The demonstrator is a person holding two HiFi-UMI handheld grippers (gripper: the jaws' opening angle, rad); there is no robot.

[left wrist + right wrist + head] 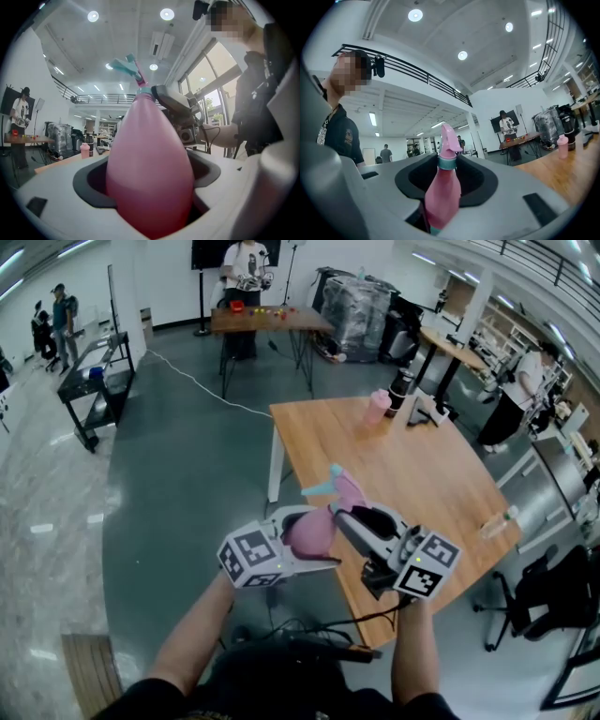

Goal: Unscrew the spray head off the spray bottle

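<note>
1. Spray bottle (309,532): we see a pink, pear-shaped body, wide at the base and tapering to a slim neck. A teal collar (145,90) rings the neck, and the spray head (332,484) on top is pink with a teal trigger (316,489).
2. In the head view it sits at the lower centre of the frame, held off the surface and crossing the left edge of the wooden worktop (422,474). The head points up the frame and the trigger sticks out to the left.
3. The left gripper (307,540) has its jaws clamped on the fat body. In the left gripper view the body fills the middle between them, base nearest the camera, narrowing to the collar at upper centre.
4. The right gripper (345,518) has its jaws closed on the slim neck, just below the collar. In the right gripper view we find the neck standing in the gap at lower centre, with collar and head reaching beyond the jaws.
5. In the left gripper view the right gripper shows just right of the collar, against the neck.
</note>
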